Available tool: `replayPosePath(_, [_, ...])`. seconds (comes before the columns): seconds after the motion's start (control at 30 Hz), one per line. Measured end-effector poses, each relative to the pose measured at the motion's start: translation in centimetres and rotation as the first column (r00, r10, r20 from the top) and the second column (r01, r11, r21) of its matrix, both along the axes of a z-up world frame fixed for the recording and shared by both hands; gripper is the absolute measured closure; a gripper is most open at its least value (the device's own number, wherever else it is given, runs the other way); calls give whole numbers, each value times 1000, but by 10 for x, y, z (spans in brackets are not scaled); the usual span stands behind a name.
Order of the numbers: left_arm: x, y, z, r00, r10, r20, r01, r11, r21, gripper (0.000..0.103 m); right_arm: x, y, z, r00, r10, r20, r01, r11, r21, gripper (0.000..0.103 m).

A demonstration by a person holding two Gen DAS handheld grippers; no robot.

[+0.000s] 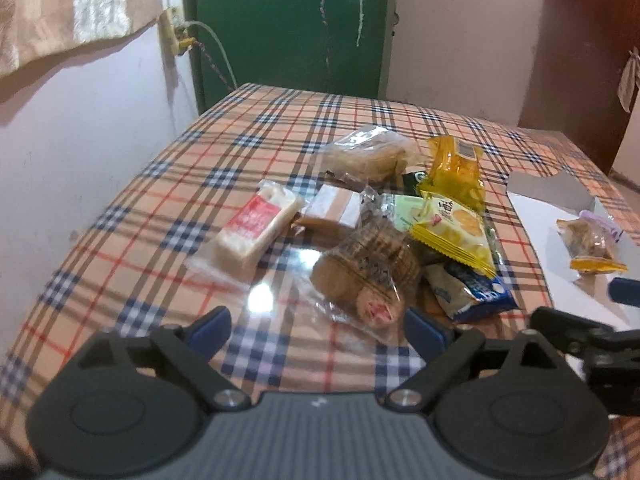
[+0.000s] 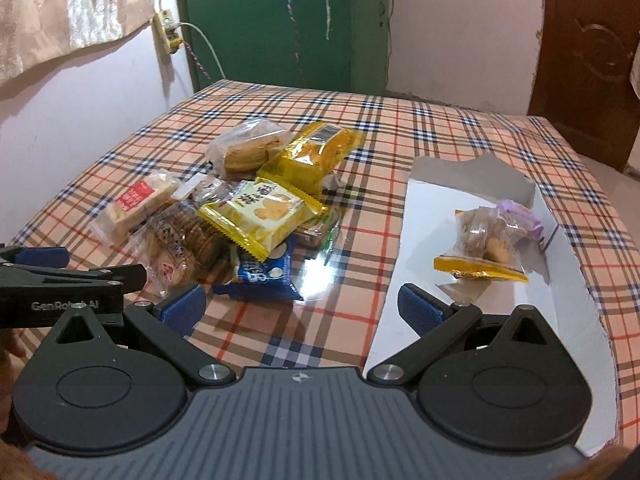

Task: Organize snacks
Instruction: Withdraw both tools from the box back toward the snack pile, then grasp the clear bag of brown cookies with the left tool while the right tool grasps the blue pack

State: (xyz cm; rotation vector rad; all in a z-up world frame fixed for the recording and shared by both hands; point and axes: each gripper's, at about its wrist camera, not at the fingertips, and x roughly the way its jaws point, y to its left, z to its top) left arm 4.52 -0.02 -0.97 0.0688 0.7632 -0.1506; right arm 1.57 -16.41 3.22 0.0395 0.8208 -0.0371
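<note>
A pile of snack packs lies mid-table: a clear pack of round biscuits, a yellow cracker pack, another yellow pack, a blue pack and a white bar with a red label. My left gripper is open just short of the biscuit pack, whose wrapper end reaches between the tips without being pressed. My right gripper is open over bare cloth, with the blue pack just ahead. A shallow white box on the right holds one clear-and-yellow biscuit pack.
The table has a checked cloth under a glossy cover. A wall with a socket runs along the left and a green door stands behind. My left gripper's side shows at the right view's left edge.
</note>
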Motion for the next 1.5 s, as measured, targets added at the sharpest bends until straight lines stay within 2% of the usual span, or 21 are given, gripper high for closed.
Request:
replayPosePath(0.2, [24,-20,-12,996,-83,34,80,993,83,5,1,-8,-1,1000,-22,5,22,1000,5,0])
replayPosePath(0.3, [35,-34,-19,991,-128,45,120,981,150,5,3,-12,-2,999,-33,0,33,999,7,0])
replayPosePath(0.43, [48,-48,-26,982,-185,47,174,968,179,3,8,-14,-3,999,-49,-4,49,999,17,0])
replayPosePath(0.5, [53,-56,-30,977,-206,51,193,961,198,7,10,-15,-4,999,-53,-6,53,998,17,0])
replayPosePath(0.53, [56,-58,-32,976,-210,50,197,960,199,16,12,-15,-5,998,-55,-6,55,998,15,0])
replayPosePath(0.57, [58,-58,-34,977,-210,44,198,962,190,26,14,-15,-5,998,-55,-8,55,998,13,0])
replayPosePath(0.63, [62,-57,-35,977,-210,28,204,968,143,37,17,-15,-6,998,-57,-12,57,998,10,0])
replayPosePath(0.67, [62,-57,-35,977,-209,30,203,970,134,49,19,-15,-7,998,-59,-15,60,998,14,0])
replayPosePath(0.7, [60,-57,-34,978,-208,29,203,971,129,51,21,-16,-8,998,-61,-18,62,998,19,0])
replayPosePath(0.9, [41,-39,-29,985,-170,17,168,983,67,53,33,-13,-14,998,-55,-39,55,998,20,0])
replayPosePath(1.13, [16,-6,-24,996,-84,4,84,996,5,54,52,6,-39,994,17,-112,-15,1000,20,0])
replayPosePath(1.37, [9,3,-20,998,-64,6,64,998,-15,55,82,28,-56,989,24,-145,-21,999,24,0])
replayPosePath(1.4, [8,2,-20,998,-63,7,63,998,-13,55,83,31,-57,990,31,-138,-30,999,11,2])
replayPosePath(1.47, [7,2,-20,998,-64,6,64,998,-16,55,82,38,-58,991,50,-126,-53,998,-27,32])
replayPosePath(1.5, [7,2,-19,998,-62,5,62,998,-23,55,80,40,-57,991,52,-120,-57,998,-38,39])
